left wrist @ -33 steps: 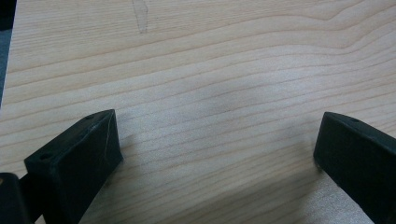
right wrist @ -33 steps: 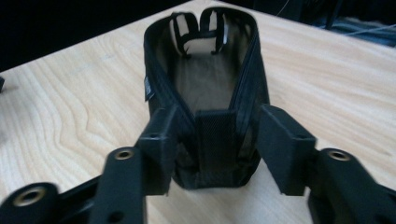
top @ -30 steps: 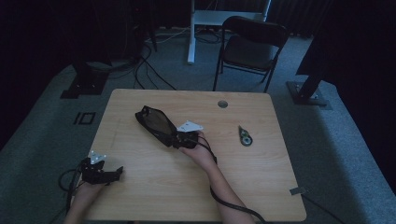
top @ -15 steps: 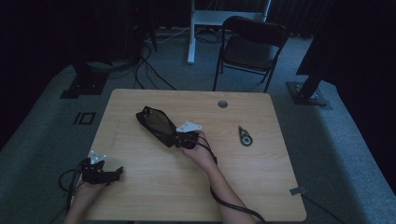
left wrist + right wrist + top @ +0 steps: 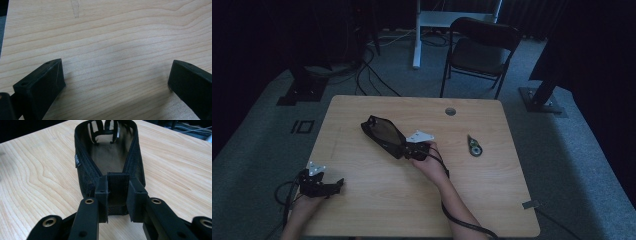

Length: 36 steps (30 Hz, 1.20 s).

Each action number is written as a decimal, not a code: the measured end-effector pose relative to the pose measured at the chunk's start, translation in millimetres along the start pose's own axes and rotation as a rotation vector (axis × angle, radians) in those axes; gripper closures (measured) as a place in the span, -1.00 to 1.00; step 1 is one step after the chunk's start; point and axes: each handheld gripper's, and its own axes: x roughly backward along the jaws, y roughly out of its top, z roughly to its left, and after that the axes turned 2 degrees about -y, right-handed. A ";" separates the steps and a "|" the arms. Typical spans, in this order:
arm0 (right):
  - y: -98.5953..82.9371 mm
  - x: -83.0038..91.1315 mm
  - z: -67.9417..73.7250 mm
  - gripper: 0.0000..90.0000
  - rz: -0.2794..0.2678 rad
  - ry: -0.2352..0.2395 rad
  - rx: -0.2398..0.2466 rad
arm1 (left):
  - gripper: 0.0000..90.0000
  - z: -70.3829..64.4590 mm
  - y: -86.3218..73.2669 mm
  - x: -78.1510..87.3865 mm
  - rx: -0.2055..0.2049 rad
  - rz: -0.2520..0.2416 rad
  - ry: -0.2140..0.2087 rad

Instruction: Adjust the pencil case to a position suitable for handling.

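A black mesh pouch (image 5: 382, 134) lies open on the wooden table (image 5: 377, 205), left of centre. My right gripper (image 5: 408, 150) is shut on the near end of the pouch. Its own view shows the pouch (image 5: 110, 157) stretching away, with a mesh tab pinched in the right gripper (image 5: 117, 195). My left gripper (image 5: 331, 186) rests near the table's front left corner. In its own view the left gripper (image 5: 115, 80) stands open over bare wood, with nothing between its black fingers (image 5: 42, 85).
A small dark round tool (image 5: 473, 146) lies on the table to the right of the pouch. A round cable hole (image 5: 450, 111) sits near the far edge. A folding chair (image 5: 479, 50) stands beyond the table, and cables trail on the floor.
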 end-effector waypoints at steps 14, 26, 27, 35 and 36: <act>-16.5 20.0 -16.3 0.63 -0.003 -0.037 -0.047 | -0.98 0.0 0.0 0.0 0.000 0.000 0.000; -34.5 46.9 -38.9 0.63 -0.002 -0.103 -0.091 | -0.98 0.0 0.0 0.0 0.000 0.000 0.000; -37.0 51.4 -42.3 0.63 -0.006 -0.116 -0.098 | -0.98 0.0 0.0 0.0 0.000 0.000 0.000; -46.1 68.8 -52.0 0.63 -0.004 -0.161 -0.123 | -0.98 0.0 0.0 0.0 0.000 0.000 0.000; -48.0 71.1 -53.2 0.63 0.000 -0.165 -0.124 | -0.98 0.0 0.0 0.0 0.000 0.000 0.000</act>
